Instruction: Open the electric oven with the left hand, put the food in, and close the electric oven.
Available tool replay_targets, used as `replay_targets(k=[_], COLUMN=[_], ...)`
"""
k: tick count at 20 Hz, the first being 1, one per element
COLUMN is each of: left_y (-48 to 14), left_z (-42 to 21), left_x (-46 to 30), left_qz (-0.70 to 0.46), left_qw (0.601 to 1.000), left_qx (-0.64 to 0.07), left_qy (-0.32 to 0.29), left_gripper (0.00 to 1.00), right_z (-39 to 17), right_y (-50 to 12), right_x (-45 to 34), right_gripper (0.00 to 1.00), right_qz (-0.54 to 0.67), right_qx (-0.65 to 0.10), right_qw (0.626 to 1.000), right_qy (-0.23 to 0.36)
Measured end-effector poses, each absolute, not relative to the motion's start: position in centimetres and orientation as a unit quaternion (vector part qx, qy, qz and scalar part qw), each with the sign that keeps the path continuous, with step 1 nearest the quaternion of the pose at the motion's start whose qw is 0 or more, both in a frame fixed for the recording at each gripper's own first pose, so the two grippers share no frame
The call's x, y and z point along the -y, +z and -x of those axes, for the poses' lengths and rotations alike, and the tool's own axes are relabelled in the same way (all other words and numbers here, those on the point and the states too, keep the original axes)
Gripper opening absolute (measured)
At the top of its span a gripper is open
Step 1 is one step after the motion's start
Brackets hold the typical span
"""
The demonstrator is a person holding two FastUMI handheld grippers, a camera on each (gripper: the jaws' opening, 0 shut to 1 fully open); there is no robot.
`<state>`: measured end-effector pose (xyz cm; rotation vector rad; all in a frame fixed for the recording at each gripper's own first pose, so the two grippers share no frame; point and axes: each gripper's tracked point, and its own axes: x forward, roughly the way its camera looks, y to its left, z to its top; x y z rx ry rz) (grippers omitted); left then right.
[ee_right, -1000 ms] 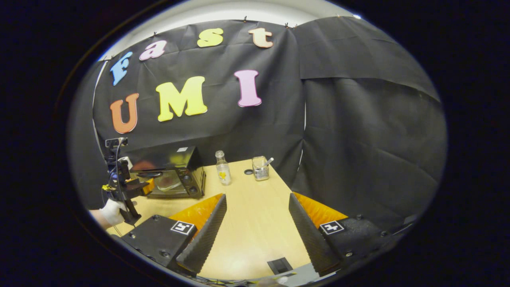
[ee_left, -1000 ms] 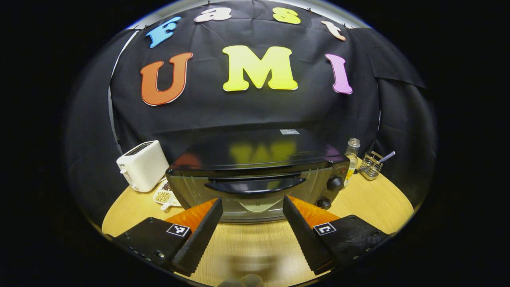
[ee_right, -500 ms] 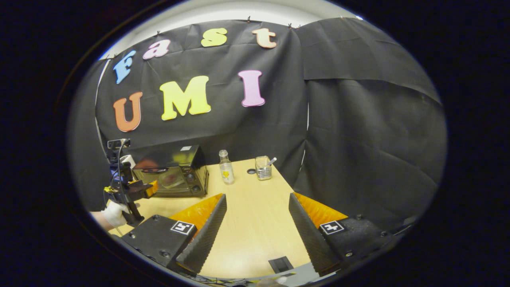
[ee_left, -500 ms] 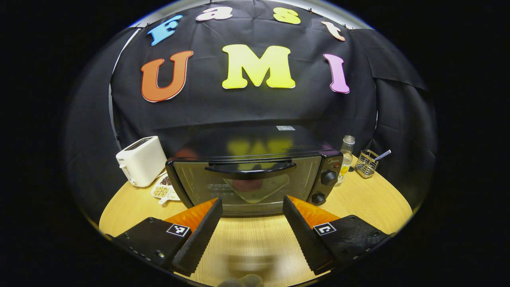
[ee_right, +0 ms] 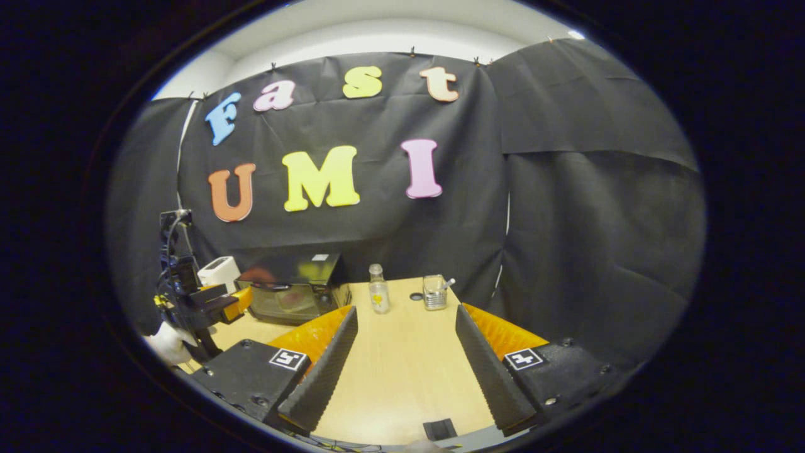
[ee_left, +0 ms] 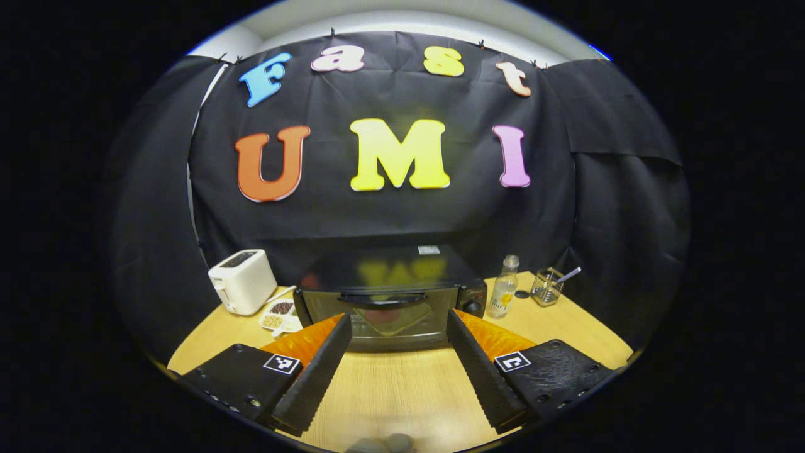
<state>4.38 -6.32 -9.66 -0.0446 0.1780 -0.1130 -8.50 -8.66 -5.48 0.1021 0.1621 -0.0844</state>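
Observation:
The black electric oven [ee_left: 390, 277] stands at the back of the wooden table [ee_left: 390, 390] with its glass door shut and its handle [ee_left: 380, 300] along the top of the door. Through the glass I make out reddish food [ee_left: 379, 313] on a pale plate. My left gripper [ee_left: 397, 322] is open and empty, held back from the oven front with a strip of table between. In the right gripper view the oven [ee_right: 295, 292] sits far left, with the left gripper [ee_right: 217, 305] before it in a gloved hand [ee_right: 166, 343]. My right gripper [ee_right: 405, 314] is open and empty over the table.
A white toaster [ee_left: 242, 289] and a small dish of beans [ee_left: 280, 314] stand left of the oven. A glass bottle [ee_left: 503, 296] and a wire holder [ee_left: 547, 286] stand to its right. A small black item [ee_right: 438, 429] lies at the table's near edge.
The oven door, slightly ajar a second ago, is now shut. My left gripper has drawn well back from the oven. The right gripper has also pulled back and tilted up a little.

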Motion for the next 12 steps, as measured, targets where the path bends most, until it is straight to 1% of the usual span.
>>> replay_targets(k=[1, 2, 3, 5, 6, 9, 10, 11, 12], left_y=[-7.3, -5.1, -3.1, 0.7, 2.1, 4.5, 5.3, 5.4, 5.6], left_z=[-2.7, -1.0, 1.0, 5.3, 7.5, 13.5, 15.7, 17.3, 18.7], left_x=[5.9, 5.5, 5.1, 4.4, 4.0, 4.5, 4.7, 4.8, 4.5], left_qz=[0.026, 0.029, 0.032, 0.030, 0.025, 0.028, 0.031, 0.031, 0.029], left_qw=[0.996, 0.997, 0.998, 0.999, 1.000, 0.999, 0.999, 0.999, 0.999], left_qx=[-0.071, -0.056, -0.039, -0.008, 0.003, 0.019, 0.021, 0.021, 0.023], left_qy=[-0.049, -0.041, -0.034, -0.014, -0.002, 0.017, 0.020, 0.028, 0.038], left_gripper=[0.97, 0.96, 0.96, 0.96, 0.96, 0.96, 1.00, 0.96, 0.96], right_z=[8.9, 9.3, 9.9, 11.2, 11.9, 14.3, 14.9, 15.5, 16.0], right_y=[-4.6, -3.7, -2.7, -0.8, 0.0, 1.9, 2.0, 2.0, 1.9], right_x=[8.8, 9.0, 9.3, 10.3, 10.7, 12.3, 12.5, 12.6, 12.3], right_gripper=[0.99, 0.99, 0.96, 0.96, 0.99, 0.99, 0.99, 0.99, 0.99], right_qz=[-0.052, -0.053, -0.052, -0.047, -0.042, -0.014, -0.004, 0.003, 0.006], right_qx=[-0.070, -0.059, -0.046, -0.023, -0.011, 0.022, 0.030, 0.037, 0.041], right_qw=[0.996, 0.997, 0.998, 0.999, 0.999, 0.999, 0.999, 0.998, 0.998], right_qy=[-0.031, -0.019, -0.008, 0.010, 0.018, 0.033, 0.037, 0.044, 0.052])
